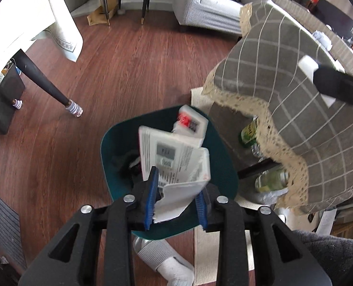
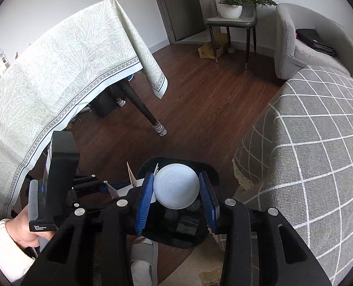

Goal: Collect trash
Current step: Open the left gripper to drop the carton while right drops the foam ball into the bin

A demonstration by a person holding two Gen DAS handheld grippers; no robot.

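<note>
Living room w/ wood floor [image 1: 128,71], both claws over a dark green bin [image 1: 226,166].

Bin sits on the floor just beside a low table under a grey checked cloth [image 1: 283,76]; bottles [image 1: 271,178] show under the cloth edge. Left claw [image 1: 176,197] points down at the bin w/ a torn white paper box [image 1: 176,157] between its blue pads [image 1: 151,197]; box leans on the left pad, right pad looks apart from it, so grip reads as released. Another white box [image 1: 191,121] lies in the bin. Right claw [image 2: 176,193] is clenched on a white plastic ball-shaped lid [image 2: 177,186], above the bin [image 2: 209,169]. A hand [image 2: 23,228] holds the left claw's handle. Bigger table w/ pale patterned cloth [image 2: 57,71] stands well apart.
</note>
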